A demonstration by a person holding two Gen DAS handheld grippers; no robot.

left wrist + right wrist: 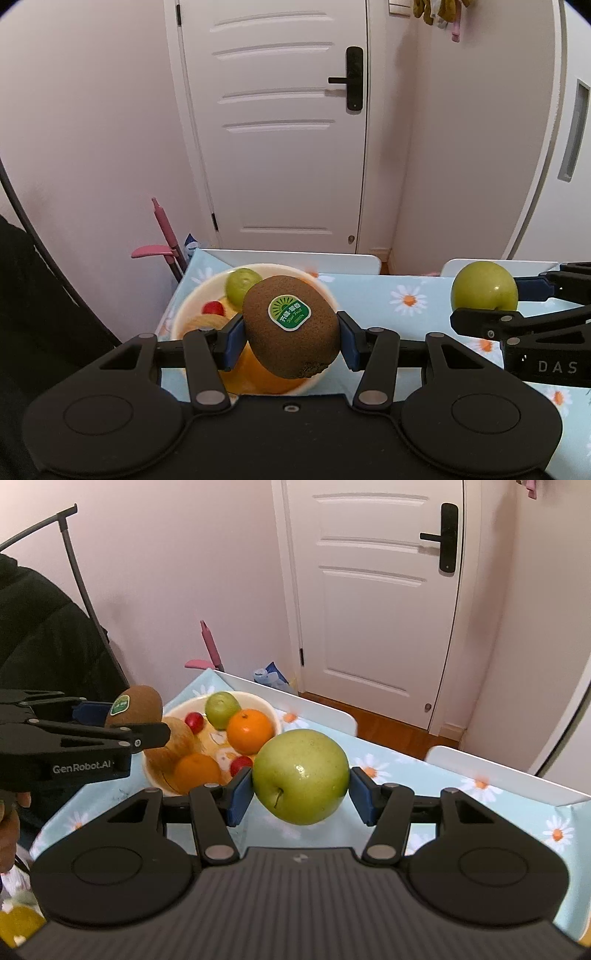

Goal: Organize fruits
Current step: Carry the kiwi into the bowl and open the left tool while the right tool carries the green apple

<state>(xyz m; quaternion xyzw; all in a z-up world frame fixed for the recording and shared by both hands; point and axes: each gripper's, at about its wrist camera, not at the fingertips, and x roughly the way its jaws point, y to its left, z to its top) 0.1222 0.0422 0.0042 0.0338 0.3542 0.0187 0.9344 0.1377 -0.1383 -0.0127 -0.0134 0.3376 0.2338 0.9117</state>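
Above the bowl (271, 707), left gripper (291, 341) clamps kiwi (291, 326)

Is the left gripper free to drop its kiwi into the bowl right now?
Probably yes. The left gripper holds the kiwi above the bowl, nothing between them; the right gripper, holding the apple, is off to the side.

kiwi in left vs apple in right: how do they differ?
The kiwi is brown, fuzzy and egg-shaped; the green apple is glossy, smooth and round. The kiwi carries a green sticker; the apple shows none, only its stem. The kiwi hangs over the fruit bowl; the apple hangs over the daisy tablecloth beside it. Shared: each is clamped between blue pads, kiwi in the left gripper, apple in the right gripper, off the table.
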